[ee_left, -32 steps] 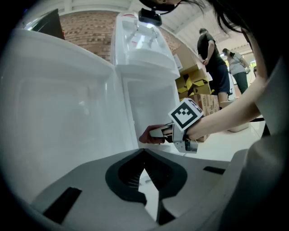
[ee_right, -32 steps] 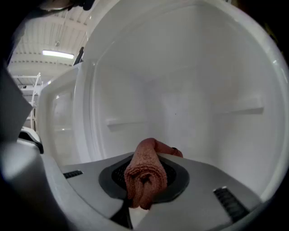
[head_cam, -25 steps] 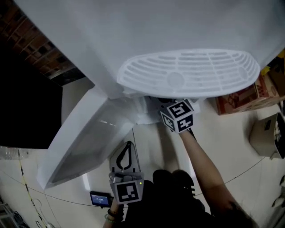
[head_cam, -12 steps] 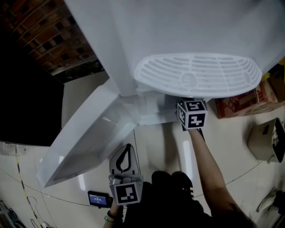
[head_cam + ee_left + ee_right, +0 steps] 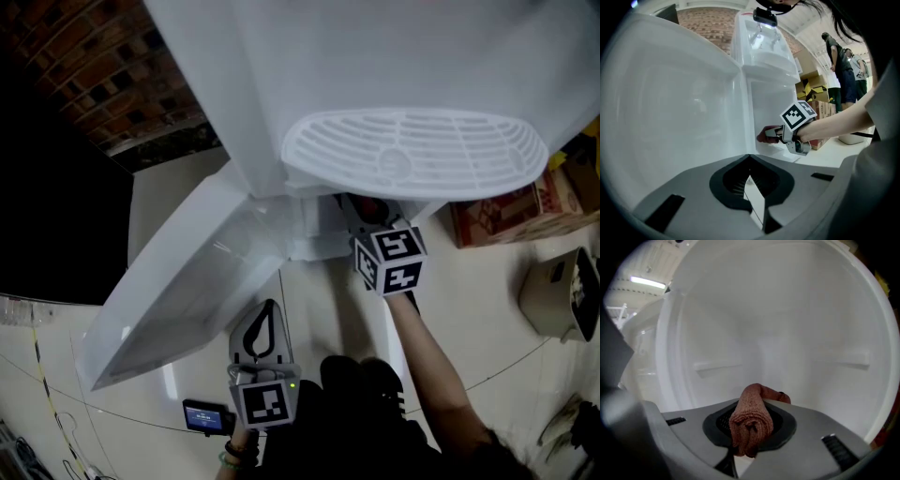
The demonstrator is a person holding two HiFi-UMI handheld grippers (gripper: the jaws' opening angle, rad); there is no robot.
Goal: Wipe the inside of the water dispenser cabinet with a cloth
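The white water dispenser (image 5: pixel 375 66) stands below me, its drip tray (image 5: pixel 412 155) jutting out and its cabinet door (image 5: pixel 178 291) swung open to the left. My right gripper (image 5: pixel 366 214) reaches under the tray into the cabinet (image 5: pixel 764 333), shut on a rolled red-brown cloth (image 5: pixel 750 420). In the left gripper view the cloth (image 5: pixel 765 135) sits at the cabinet's opening, in the right gripper (image 5: pixel 776 134). My left gripper (image 5: pixel 270 305) hangs back near my body, beside the door, shut with nothing in it (image 5: pixel 752 187).
Low ledges (image 5: pixel 717 365) run along the cabinet's white inner walls. Cardboard boxes (image 5: pixel 497 211) and a beige box (image 5: pixel 553 291) stand on the floor to the right. A small lit device (image 5: pixel 208 415) lies by my feet. People (image 5: pixel 839 70) stand behind the dispenser; a brick wall (image 5: pixel 103 75) lies beyond it.
The right gripper swung right across the cabinet opening with the cloth, then came back left and a little toward me. The left gripper stayed where it was.
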